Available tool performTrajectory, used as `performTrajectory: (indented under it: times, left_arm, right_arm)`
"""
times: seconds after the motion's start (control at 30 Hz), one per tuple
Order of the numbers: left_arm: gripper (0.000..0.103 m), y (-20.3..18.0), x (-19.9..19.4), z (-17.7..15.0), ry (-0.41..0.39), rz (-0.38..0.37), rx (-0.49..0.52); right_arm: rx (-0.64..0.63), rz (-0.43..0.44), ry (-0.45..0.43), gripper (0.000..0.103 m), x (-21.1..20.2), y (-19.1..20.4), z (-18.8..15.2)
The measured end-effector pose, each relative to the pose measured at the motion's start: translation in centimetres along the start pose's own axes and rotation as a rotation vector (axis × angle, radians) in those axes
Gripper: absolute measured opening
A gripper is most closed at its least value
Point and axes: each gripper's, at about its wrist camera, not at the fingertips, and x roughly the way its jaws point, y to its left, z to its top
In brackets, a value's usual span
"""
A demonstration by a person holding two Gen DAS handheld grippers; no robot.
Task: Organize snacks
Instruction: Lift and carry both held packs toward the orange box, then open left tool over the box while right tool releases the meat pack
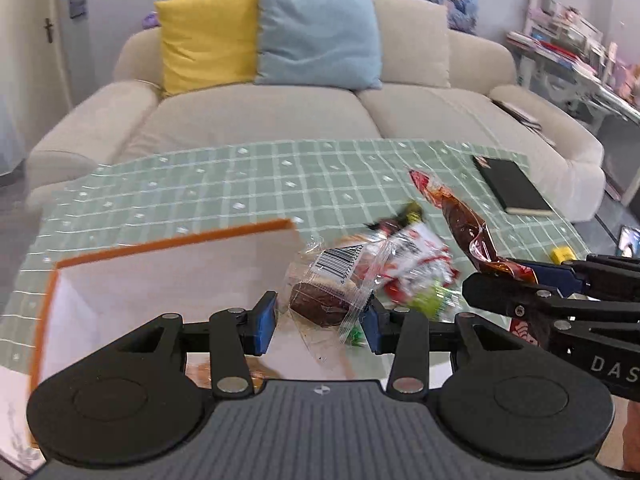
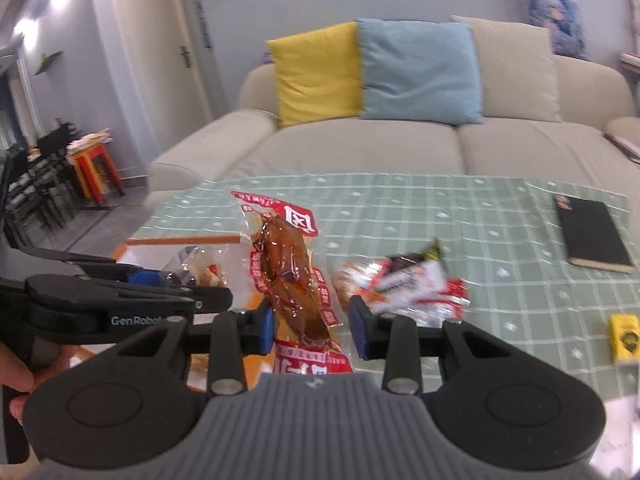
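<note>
1. Beige sofa (image 1: 260,120) fills the bkgd, w/ a yellow cushion (image 1: 208,38) touching a blue cushion (image 1: 318,36)
2. Table w/ green checked cloth (image 1: 240,184) sits in front of the sofa
3. White box w/ orange rim (image 1: 168,242) on the cloth's left side, top open
4. Black notebook (image 2: 594,236) lies flat at the far right of the cloth, well apart from the snacks
5. Left gripper (image 1: 320,320): jaws approx. half open, clamped on a clear-wrapped brown cake (image 1: 324,300), held up near the box's right edge
6. Right gripper (image 2: 312,326): jaws narrow-ish; a red-printed pouch of brown meat (image 2: 288,272) stands upright betw. them, left pad touching it, right pad apart, so grip can't be told
7. Loose pile of red/white snack packets (image 2: 404,284) on the cloth, just beyond both grippers
8. Small yellow box (image 2: 624,338) near the right edge
</note>
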Motion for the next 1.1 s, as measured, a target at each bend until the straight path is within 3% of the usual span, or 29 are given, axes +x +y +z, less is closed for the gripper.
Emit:
performTrajectory:
  times: [0.23,0.43,0.67,0.83,1.1]
  left_arm:
    - [0.049,4.2,-1.0,0.4,-0.017,0.070,-0.051]
    - [0.049,7.3,0.1,0.1,0.035,0.103,-0.095]
    - [0.049,10.0,2.6,-1.9,0.136,0.134,-0.148]
    - [0.049,10.6,4.6,-3.0,0.226,0.185,-0.137]
    - [0.049,11.4,7.3,-3.9,0.311,0.196,-0.125]
  right_arm:
    - [-0.013,0.109,0.024,0.035,2.5,4.5,2.1]
    - [-0.011,0.161,0.091,0.035,5.5,7.7,2.8]
    - [0.001,0.156,0.181,0.035,9.5,9.2,2.1]
    - [0.021,0.140,0.263,0.035,12.7,9.2,1.2]
    - [-0.024,0.072,0.320,0.035,16.2,9.4,0.4]
